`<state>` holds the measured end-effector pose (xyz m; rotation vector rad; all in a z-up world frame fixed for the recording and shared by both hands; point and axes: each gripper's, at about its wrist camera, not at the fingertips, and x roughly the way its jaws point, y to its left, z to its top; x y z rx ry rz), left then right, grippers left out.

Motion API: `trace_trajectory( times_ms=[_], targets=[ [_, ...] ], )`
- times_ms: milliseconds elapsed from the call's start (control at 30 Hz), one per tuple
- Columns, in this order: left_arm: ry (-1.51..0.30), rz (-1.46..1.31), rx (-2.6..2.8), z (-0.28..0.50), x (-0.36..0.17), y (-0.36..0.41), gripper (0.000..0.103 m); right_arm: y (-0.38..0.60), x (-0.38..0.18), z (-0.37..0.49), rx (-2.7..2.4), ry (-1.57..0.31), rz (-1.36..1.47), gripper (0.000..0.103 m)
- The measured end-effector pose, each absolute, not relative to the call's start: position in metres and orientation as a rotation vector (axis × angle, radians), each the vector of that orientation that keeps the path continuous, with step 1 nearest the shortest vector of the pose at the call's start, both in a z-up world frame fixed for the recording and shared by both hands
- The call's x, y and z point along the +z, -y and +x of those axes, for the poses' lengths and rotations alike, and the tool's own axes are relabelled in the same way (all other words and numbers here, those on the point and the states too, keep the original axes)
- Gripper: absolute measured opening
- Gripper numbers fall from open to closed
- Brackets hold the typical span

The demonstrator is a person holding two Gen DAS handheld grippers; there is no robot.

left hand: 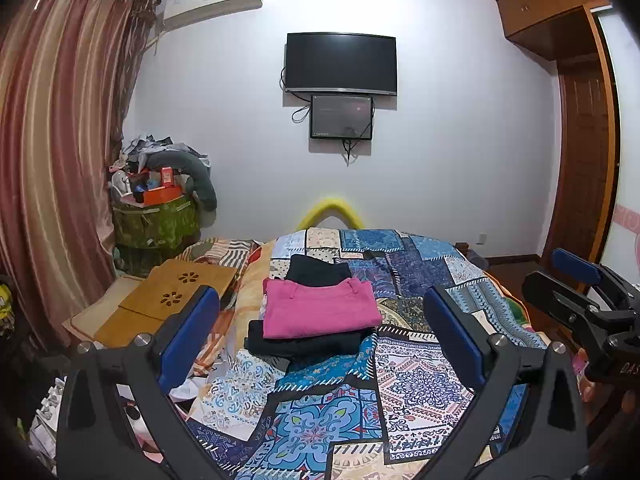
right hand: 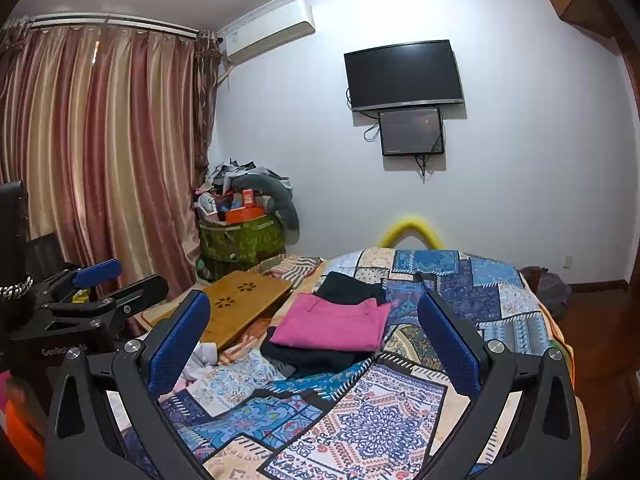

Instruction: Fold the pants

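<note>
From the left wrist camera, the left gripper [left hand: 320, 328] hangs above the near part of the bed [left hand: 420, 392] with its blue-padded fingers [left hand: 190, 336] spread wide and nothing between them. The spread frames a small stack of folded garments well ahead of it: pink pants [left hand: 318, 310] lie flat and squared on top of a folded black garment [left hand: 308, 346], with another black garment [left hand: 318, 270] just behind, touching the pink one's far edge. The stack looks finished and set aside toward the middle of the bed, which would explain why neither tool is reaching for it. The right gripper [left hand: 576, 276] shows at the right edge, held off the bed's side; from here I cannot tell how far it is open. The bed carries a blue and cream patchwork cover; a wooden lap tray [left hand: 184, 290] rests at its left edge, striped curtains [left hand: 60, 160] hang at left, and a dark television [left hand: 340, 62] is mounted on the white wall. From the right wrist camera, the right gripper [right hand: 314, 330] is likewise wide open and empty, raised over the near patchwork, and the pink pants [right hand: 334, 326] sit between its fingers [right hand: 450, 344] in the view but well beyond them. The left gripper [right hand: 100, 280] appears at the left, clear of the cloth. A heaped green basket [right hand: 240, 236] stands in the corner beneath the air conditioner [right hand: 268, 34], and wooden floor shows to the right of the bed.
</note>
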<state>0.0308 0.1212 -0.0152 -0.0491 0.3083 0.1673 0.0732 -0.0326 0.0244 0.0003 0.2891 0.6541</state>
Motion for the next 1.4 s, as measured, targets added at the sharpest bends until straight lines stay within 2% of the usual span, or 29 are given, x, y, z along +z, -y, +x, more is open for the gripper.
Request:
trace_trajectory(
  times_ms=[1400],
  targets=[
    [-0.339, -0.044, 0.089, 0.038, -0.017, -0.115, 0.103, 0.041, 0.019, 0.078, 0.627, -0.297, 0.022, 0.103]
  ],
)
